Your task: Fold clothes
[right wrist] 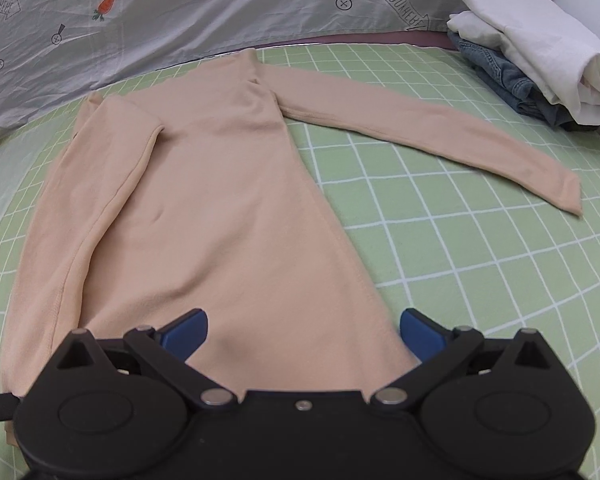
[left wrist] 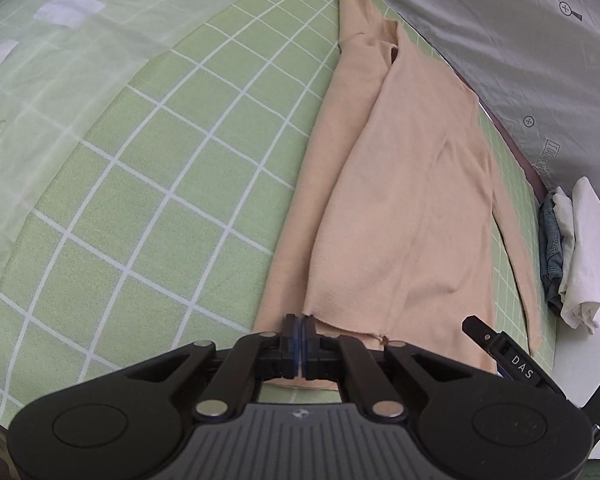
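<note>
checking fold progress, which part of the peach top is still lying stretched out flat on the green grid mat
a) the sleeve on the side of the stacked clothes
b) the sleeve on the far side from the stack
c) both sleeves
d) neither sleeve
a: in the right wrist view one sleeve of the peach top reaches out over the green grid mat toward the stacked clothes, while the other sleeve is folded in along the body.

A beige top [right wrist: 220, 208] lies flat on a green checked bed [right wrist: 480, 264], one sleeve [right wrist: 440, 140] outstretched, beneath the right gripper [right wrist: 304, 336], its blue fingers [right wrist: 186, 334] spread.
</note>
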`<state>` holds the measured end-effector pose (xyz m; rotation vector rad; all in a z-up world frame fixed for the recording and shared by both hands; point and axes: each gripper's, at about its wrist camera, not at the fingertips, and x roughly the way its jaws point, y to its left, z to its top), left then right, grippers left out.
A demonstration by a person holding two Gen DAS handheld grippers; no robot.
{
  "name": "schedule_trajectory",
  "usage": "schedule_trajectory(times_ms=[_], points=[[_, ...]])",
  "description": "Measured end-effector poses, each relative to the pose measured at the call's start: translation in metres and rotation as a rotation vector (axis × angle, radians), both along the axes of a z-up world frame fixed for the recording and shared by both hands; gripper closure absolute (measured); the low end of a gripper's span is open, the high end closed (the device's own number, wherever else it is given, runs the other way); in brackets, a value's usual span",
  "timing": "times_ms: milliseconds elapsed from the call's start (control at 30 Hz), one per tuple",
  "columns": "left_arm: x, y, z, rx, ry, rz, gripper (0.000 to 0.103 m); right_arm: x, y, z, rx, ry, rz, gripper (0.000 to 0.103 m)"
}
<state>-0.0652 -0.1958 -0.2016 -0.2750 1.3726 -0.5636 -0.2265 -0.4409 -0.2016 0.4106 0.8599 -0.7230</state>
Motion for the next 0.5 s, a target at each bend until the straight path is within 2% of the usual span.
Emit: schedule_trajectory(times_ms=[133, 367, 500], points=[[0.007, -0.003, 0.016, 0.025, -0.049, -0.009, 0.096, 0.003, -0.003, 0.005, -0.010, -0.009, -0.005, 0.000], [0.039, -0.017, 0.041, 0.065, -0.162, 0.035, 0.061, 0.008, -0.026, 0.022, -0.043, -0.052, -0.028, 0.000], [0.063, -0.031, 0.045, 0.094, -0.185, 0.060, 0.058, 0.009, -0.046, 0.027, -0.057, -0.062, -0.053, 0.000]])
